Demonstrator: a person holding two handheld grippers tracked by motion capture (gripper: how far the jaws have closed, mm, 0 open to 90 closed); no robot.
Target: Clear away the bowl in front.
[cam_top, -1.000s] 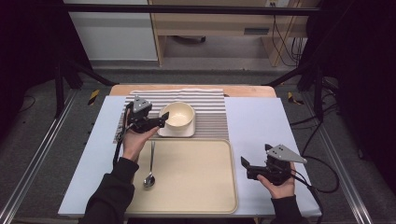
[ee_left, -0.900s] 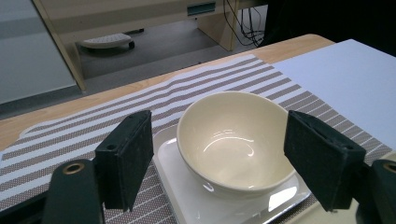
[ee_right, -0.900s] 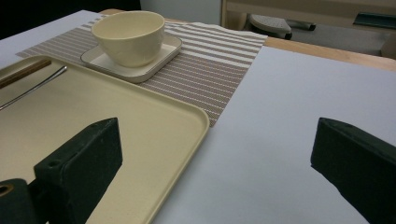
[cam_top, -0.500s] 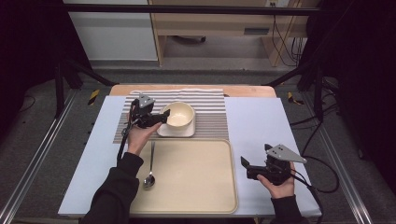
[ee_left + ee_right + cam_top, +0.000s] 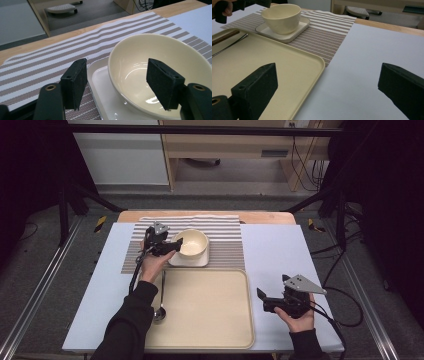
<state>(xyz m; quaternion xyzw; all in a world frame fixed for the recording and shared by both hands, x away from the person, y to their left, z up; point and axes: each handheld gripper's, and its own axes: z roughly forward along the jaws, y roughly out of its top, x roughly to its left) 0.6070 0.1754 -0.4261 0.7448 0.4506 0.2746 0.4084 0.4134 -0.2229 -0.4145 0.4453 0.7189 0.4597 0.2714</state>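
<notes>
While its jaws straddle the rim, left gripper (image 5: 172, 245) gapes, gripping nothing, lined up to pinch | bowl (image 5: 192, 242) on square plate (image 5: 172, 262), on striped mat (image 5: 227, 240) | right gripper (image 5: 265, 301) idle, wide open, empty beside tray (image 5: 210, 320)

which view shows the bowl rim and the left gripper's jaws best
The left gripper view: the bowl is close, its near rim between the open jaws, one jaw inside and one outside. The high view shows the bowl small, with the left gripper at its rim. The right gripper view shows the bowl from the side, far off.
</notes>
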